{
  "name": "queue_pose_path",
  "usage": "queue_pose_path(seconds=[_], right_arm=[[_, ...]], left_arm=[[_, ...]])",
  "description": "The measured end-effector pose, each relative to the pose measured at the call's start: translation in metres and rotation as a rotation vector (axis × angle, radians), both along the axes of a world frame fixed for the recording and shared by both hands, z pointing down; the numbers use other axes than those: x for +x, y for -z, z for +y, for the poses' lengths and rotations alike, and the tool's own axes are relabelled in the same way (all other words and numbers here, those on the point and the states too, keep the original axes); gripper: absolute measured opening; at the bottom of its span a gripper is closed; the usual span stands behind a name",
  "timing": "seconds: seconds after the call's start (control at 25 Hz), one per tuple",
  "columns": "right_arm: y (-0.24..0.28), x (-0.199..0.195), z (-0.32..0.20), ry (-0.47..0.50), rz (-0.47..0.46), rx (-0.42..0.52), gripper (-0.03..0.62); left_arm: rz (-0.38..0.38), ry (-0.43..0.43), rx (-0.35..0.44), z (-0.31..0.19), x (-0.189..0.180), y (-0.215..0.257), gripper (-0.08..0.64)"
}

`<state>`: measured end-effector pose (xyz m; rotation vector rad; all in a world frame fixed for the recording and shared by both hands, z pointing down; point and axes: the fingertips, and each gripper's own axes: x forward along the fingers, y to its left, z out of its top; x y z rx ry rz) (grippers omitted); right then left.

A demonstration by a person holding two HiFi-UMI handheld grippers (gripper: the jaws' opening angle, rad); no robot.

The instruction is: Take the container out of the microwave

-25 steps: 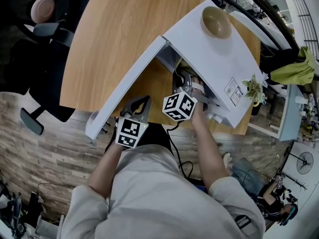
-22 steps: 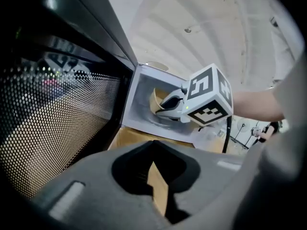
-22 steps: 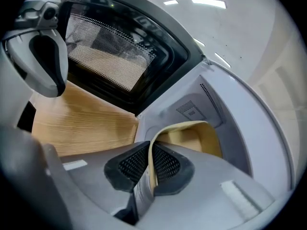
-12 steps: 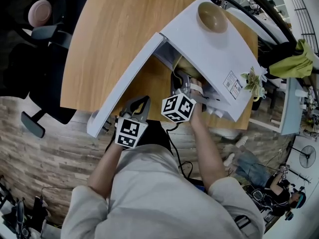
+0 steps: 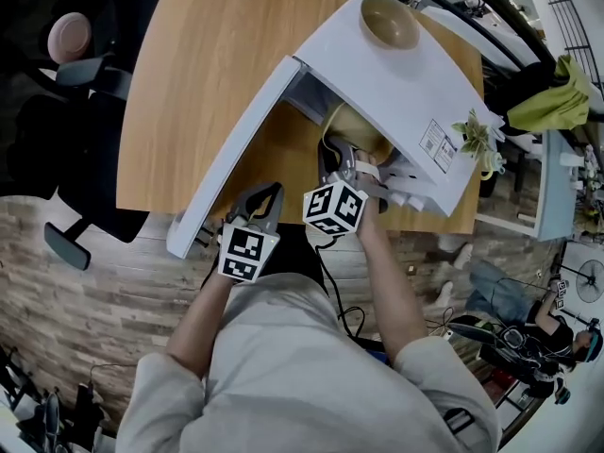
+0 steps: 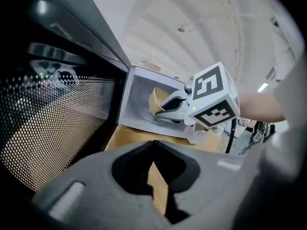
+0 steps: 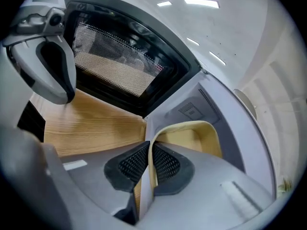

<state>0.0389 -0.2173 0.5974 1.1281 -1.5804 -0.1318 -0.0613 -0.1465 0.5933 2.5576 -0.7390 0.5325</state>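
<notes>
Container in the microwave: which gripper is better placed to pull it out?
Right. The right gripper is shut on the rim of the tan container at the mouth of the microwave. The left gripper hangs shut and empty beside the open door, apart from the container.

The head view looks steeply down from above the person, well off, onto the microwave (image 5: pixel 406 88) top and its open door (image 5: pixel 236 154). The left gripper view sits low beside the door, facing the microwave mouth and the right gripper (image 6: pixel 165 108). The right gripper view is at that mouth, close on the container (image 7: pixel 189 138), with the left gripper (image 7: pixel 55 80) beside the door. All three share door and mouth.
</notes>
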Motion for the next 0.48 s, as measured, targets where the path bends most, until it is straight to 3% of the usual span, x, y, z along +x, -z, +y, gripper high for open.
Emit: queue_pose_path(seconds=[0.48], right_arm=[[0.005, -0.009, 0.022, -0.019, -0.009, 0.021, 0.028]], left_arm=[[0.005, -0.047, 0.014, 0.009, -0.004, 0.004, 0.003]])
